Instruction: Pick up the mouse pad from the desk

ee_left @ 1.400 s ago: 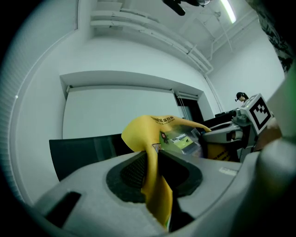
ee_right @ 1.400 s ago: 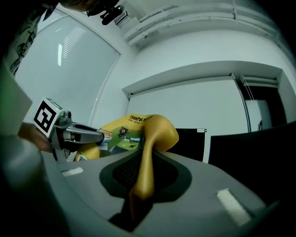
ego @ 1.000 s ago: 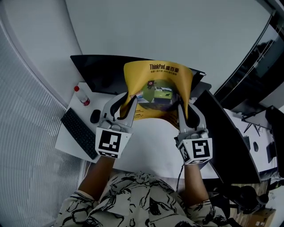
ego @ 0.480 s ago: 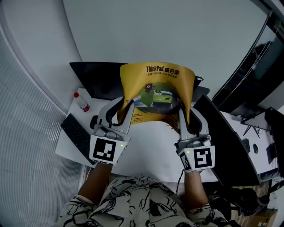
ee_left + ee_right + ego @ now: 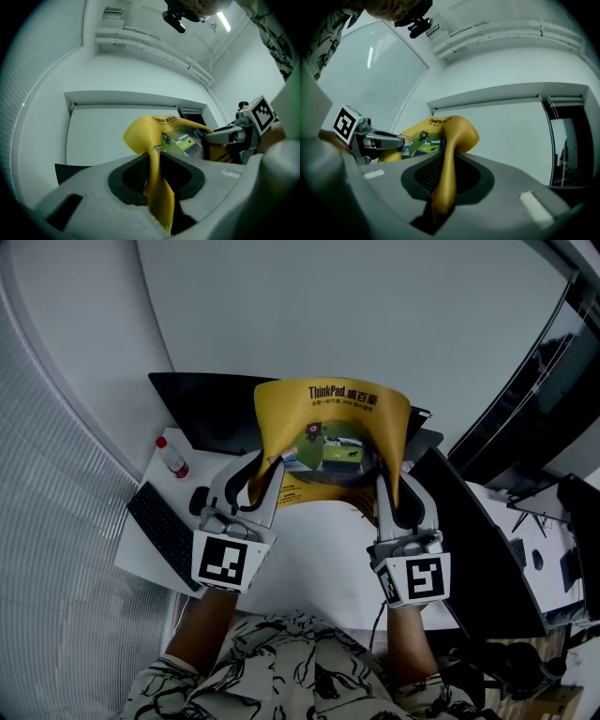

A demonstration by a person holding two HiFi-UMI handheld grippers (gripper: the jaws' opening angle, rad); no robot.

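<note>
The left gripper (image 5: 266, 471) and right gripper (image 5: 388, 480) are each clamped on a side edge of the yellow mouse pad (image 5: 330, 423). The pad arches at their 12 o'clock, held above the white desk (image 5: 319, 554). At the left gripper's 9 o'clock lie a keyboard (image 5: 161, 532) and, seemingly, a mouse (image 5: 199, 500).

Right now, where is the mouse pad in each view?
Head view: mouse pad at upper centre, arched between the left tool and the right tool.
Left gripper view: mouse pad at centre, rising from the shut jaws and bending right.
Right gripper view: mouse pad at centre, rising from the shut jaws and bending left.
Shared landmark: its green picture.
</note>
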